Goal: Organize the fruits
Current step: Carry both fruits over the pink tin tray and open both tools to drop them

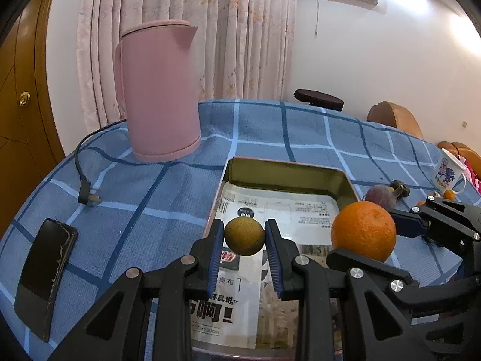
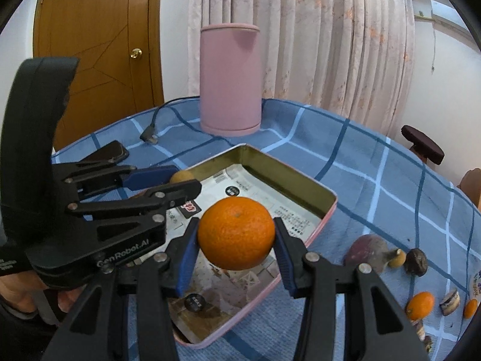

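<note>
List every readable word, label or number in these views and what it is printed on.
"GenRobot.AI": on the left gripper body, seen in the right wrist view.
"啊!": large print on the paper lining the tin tray.
Smaller print on the paper: too small to read.
Lettering on the mug: blurred.

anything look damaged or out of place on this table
The black phone near the table's left edge has a cracked screen, with a pale jagged line along it. The kettle's plug lies loose on the blue cloth, unplugged. Nothing is spilled.

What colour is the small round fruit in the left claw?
Dull yellowish-green, speckled; the fruit shows best in the left wrist view, held in the left claw.
</note>
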Action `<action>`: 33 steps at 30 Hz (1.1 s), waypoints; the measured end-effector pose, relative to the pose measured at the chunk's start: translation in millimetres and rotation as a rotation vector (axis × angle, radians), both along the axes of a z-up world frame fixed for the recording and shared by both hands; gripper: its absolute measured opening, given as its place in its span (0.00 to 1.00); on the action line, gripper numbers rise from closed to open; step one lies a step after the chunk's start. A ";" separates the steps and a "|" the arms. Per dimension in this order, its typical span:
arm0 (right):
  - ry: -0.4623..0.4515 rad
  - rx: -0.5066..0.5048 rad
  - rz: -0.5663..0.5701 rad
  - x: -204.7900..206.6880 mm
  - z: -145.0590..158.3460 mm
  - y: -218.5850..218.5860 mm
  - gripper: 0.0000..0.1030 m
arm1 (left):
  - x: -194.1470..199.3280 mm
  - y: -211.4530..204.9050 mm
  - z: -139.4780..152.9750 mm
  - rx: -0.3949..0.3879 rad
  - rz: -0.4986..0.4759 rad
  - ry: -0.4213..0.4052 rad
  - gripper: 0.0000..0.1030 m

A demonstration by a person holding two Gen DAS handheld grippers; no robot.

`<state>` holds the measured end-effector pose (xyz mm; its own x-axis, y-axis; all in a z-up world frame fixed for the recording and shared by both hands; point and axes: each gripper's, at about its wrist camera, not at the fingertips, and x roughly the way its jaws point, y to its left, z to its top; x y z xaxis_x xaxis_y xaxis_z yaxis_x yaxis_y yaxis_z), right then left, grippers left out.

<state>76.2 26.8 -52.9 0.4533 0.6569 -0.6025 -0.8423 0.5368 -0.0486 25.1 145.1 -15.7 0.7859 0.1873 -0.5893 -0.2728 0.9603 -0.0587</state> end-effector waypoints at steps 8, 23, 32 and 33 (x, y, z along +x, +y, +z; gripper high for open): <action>0.019 -0.023 0.011 -0.5 -9.6 4.8 0.48 | 0.8 2.6 -7.5 0.017 0.009 0.027 0.29; -0.043 0.013 0.003 -15.0 1.0 -32.6 0.77 | -11.6 -13.8 4.2 0.043 0.015 0.013 0.61; -0.112 0.067 -0.244 11.8 17.2 -145.3 0.86 | -1.7 -78.2 18.0 0.085 -0.107 -0.021 0.68; -0.116 0.064 -0.271 15.1 16.8 -155.3 0.86 | 1.6 -87.0 18.8 0.084 -0.126 -0.021 0.68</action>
